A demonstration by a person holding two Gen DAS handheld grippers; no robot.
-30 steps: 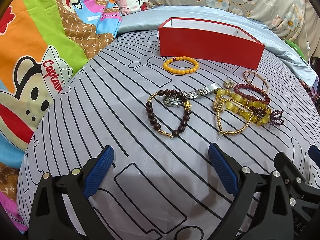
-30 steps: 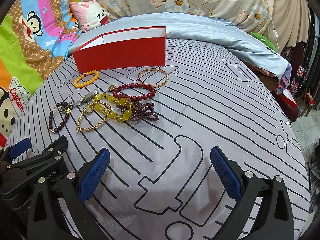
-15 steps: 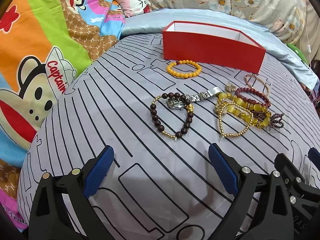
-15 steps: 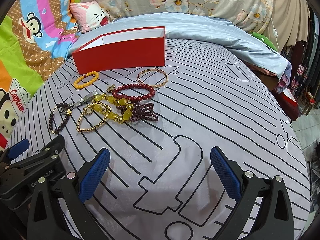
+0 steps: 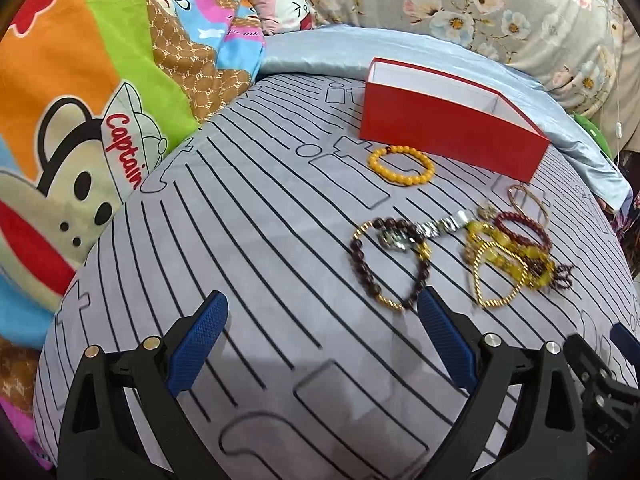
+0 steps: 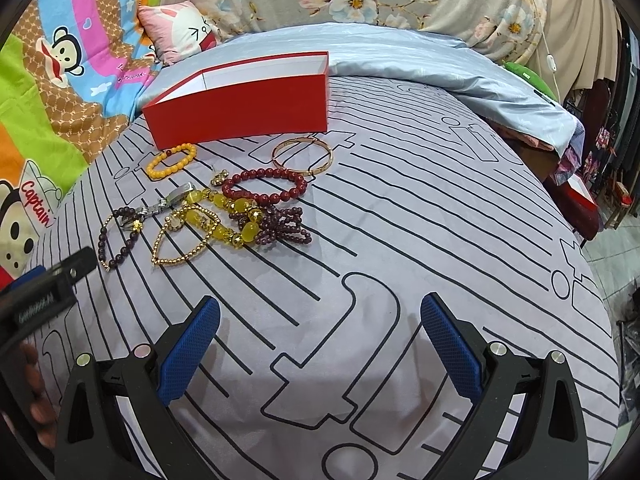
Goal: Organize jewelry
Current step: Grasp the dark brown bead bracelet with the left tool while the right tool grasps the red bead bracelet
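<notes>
An open red box (image 5: 448, 128) (image 6: 240, 108) with a white inside stands at the far side of the grey striped bedspread (image 5: 240, 240). In front of it lie an orange bead bracelet (image 5: 401, 165) (image 6: 171, 160), a dark brown bead bracelet (image 5: 384, 264) (image 6: 120, 236), a silver watch (image 5: 424, 230), a gold chain (image 5: 496, 276) (image 6: 184, 236), yellow beads (image 6: 236, 220), a red bead bracelet (image 6: 265, 186), a gold bangle (image 6: 302, 156) and purple beads (image 6: 284, 228). My left gripper (image 5: 322, 344) stands open just short of the dark brown bracelet. My right gripper (image 6: 318, 346) is open, nothing between its fingers.
A bright cartoon-print blanket (image 5: 80, 120) rises at the left. A pale blue quilt (image 6: 400, 60) and a pink pillow (image 6: 180, 32) lie behind the box. The bed drops off at the right toward cluttered floor (image 6: 600, 200). A hand (image 6: 36, 400) shows at the lower left.
The left gripper has swung left and forward, so the jewelry has shifted right in its view. The right gripper has barely moved. Both stay open.
</notes>
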